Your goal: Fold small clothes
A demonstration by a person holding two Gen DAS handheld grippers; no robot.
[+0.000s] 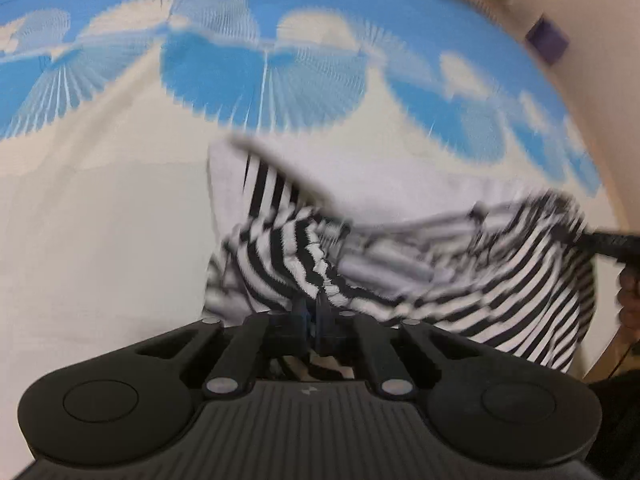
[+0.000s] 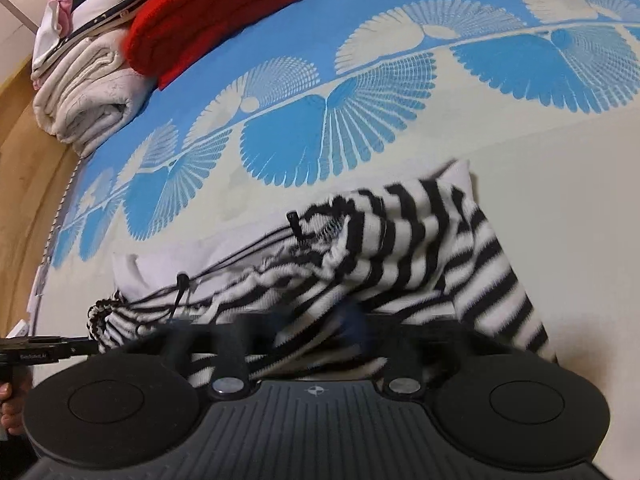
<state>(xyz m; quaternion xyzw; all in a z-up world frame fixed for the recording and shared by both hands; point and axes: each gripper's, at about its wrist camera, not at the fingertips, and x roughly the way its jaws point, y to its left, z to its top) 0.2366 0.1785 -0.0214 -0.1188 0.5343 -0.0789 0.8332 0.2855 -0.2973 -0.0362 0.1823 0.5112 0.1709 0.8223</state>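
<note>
Two grippers' fingers (image 1: 314, 312) pinching soft, rumpled striped knit (image 2: 420, 240).

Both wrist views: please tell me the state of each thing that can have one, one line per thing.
Black-and-white striped knit garment: bunched, partly lifted off the bed, not yet folded.
Left gripper: shut on the striped garment.
Right gripper: fingers covered by cloth, open or shut cannot be told.
Red knit garment: folded, on the bed.
Cream-white blanket: folded and rolled, under other clothes.
</note>
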